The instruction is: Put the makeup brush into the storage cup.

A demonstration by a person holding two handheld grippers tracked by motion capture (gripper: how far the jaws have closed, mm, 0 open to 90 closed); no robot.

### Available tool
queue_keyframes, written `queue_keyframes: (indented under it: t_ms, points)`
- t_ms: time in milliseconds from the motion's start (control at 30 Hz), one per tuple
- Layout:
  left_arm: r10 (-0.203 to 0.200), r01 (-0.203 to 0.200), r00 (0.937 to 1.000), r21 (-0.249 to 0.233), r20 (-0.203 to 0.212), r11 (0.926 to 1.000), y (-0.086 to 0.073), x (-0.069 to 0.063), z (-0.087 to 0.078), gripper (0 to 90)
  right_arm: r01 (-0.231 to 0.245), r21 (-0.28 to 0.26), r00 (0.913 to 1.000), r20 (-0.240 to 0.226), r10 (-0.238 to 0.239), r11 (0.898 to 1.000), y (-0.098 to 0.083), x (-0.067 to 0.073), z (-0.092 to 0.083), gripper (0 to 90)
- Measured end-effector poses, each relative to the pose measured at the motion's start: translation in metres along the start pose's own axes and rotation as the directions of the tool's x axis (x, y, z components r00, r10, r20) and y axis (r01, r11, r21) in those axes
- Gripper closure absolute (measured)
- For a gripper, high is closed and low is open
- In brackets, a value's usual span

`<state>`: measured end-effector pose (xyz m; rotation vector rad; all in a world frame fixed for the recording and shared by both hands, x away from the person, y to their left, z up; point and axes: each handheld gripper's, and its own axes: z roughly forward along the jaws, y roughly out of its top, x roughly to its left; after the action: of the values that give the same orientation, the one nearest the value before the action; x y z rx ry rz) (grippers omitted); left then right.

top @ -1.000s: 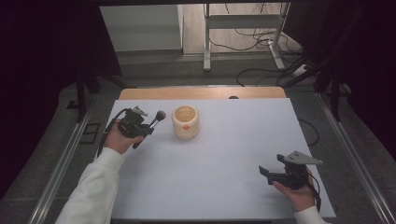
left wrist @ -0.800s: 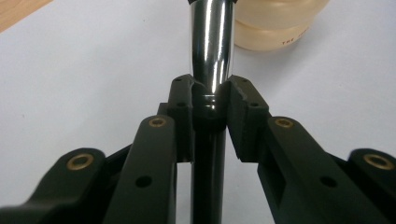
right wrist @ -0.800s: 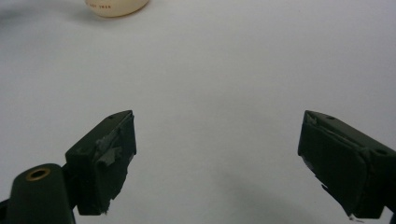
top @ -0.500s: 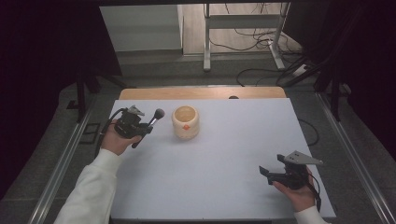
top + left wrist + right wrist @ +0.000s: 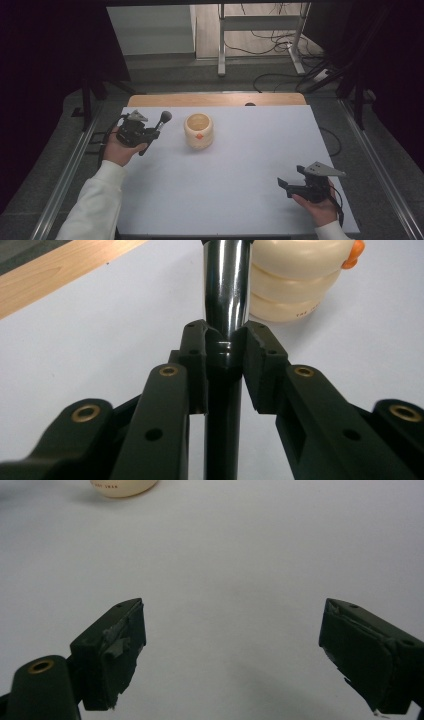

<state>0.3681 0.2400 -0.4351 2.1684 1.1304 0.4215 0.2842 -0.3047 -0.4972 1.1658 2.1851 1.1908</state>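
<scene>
cream plastic, ribbed in soft rings with a small orange knob on its side, makes up the pot (image 5: 198,130) that stands upright on the white table (image 5: 235,165), toward the far left part of it. just to its left the left gripper (image 5: 150,135) is held above the tabletop in the person's left hand (image 5: 117,150). its jaws are clamped tight on the shiny black handle of a brush (image 5: 156,129), which juts out past the tips with its dark round head up near the pot but not touching it. in the left gripper view the brush handle (image 5: 225,315) runs straight up between the two pads, pinched at a narrow step in the shaft, with the pot (image 5: 295,280) close behind it.

well apart, at the near right corner of the table, the right gripper (image 5: 285,186) sits low in the person's right hand (image 5: 320,207). its jaws stand wide apart with nothing between them. in the right gripper view the bare white tabletop shows between the pads, and the base of the pot (image 5: 124,487) sits far off at the top edge.
</scene>
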Motion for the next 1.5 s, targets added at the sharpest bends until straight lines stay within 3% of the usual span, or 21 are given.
queue_keyframes:
  t_ms: [633,967,1500]
  points:
    - [0.005,-0.004,0.9999,-0.074,0.011,0.9972,0.004,-0.007,-0.006,73.1,-0.001,-0.001,1.0,0.002,0.001,1.0,0.0,0.0,0.0,12.3]
    - [0.004,-0.002,0.9998,-0.097,0.022,0.9953,0.005,-0.01,0.001,73.1,0.001,0.0,1.0,0.002,-0.001,1.0,0.0,0.0,0.0,12.4]
    - [-0.021,0.031,0.9982,-0.174,0.056,0.9843,0.012,-0.016,0.002,73.1,0.002,0.002,1.0,0.003,-0.002,1.0,0.0,0.0,0.0,12.4]
